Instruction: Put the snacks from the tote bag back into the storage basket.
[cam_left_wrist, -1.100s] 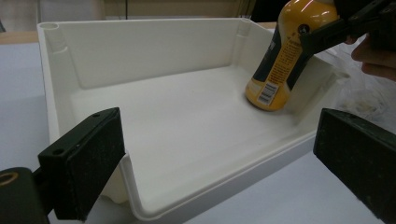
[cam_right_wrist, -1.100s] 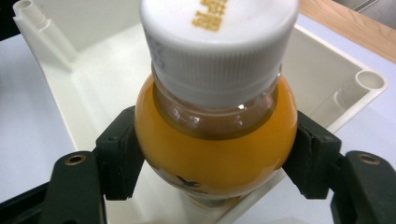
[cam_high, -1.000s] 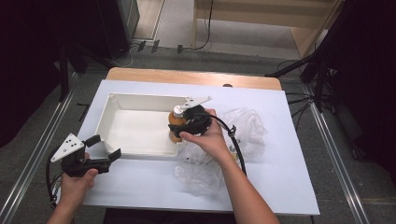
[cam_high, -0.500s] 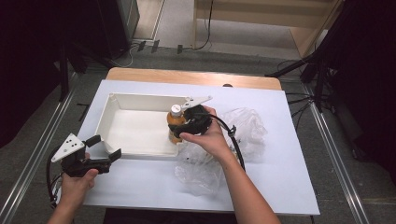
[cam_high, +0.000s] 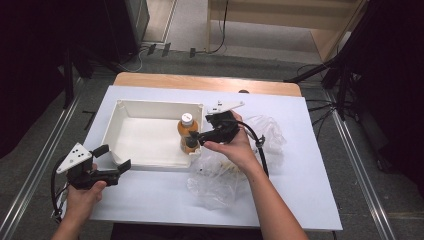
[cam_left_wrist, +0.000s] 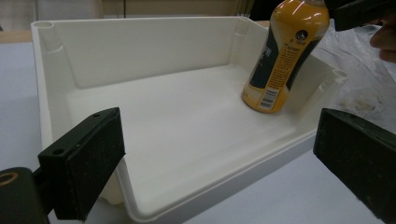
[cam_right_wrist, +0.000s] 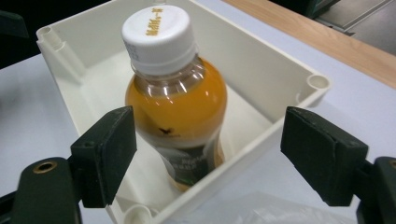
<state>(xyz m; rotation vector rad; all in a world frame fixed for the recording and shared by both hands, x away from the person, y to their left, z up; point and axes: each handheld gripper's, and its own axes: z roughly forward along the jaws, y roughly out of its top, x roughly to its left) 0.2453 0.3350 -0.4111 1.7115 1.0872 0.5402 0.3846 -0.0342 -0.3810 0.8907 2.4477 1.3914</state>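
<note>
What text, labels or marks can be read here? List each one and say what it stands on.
Bottle cap: a line of small raised characters, too blurred to read.
Bottle label: a round emblem, columns of small print and a barcode, all too small to read.
White bin: no text.

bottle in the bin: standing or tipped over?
Standing, leaning slightly. The bottle rests base-down on the white bin's floor, cap on top; the right gripper is open around it.

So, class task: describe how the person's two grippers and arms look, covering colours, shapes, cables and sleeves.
Both the left gripper and the right gripper are black, each with two jaws ending in flat rectangular black pads. Each carries a grey three-cornered plate with dark dots and trails a black cable. The forearms are bare, no sleeves visible.
</note>
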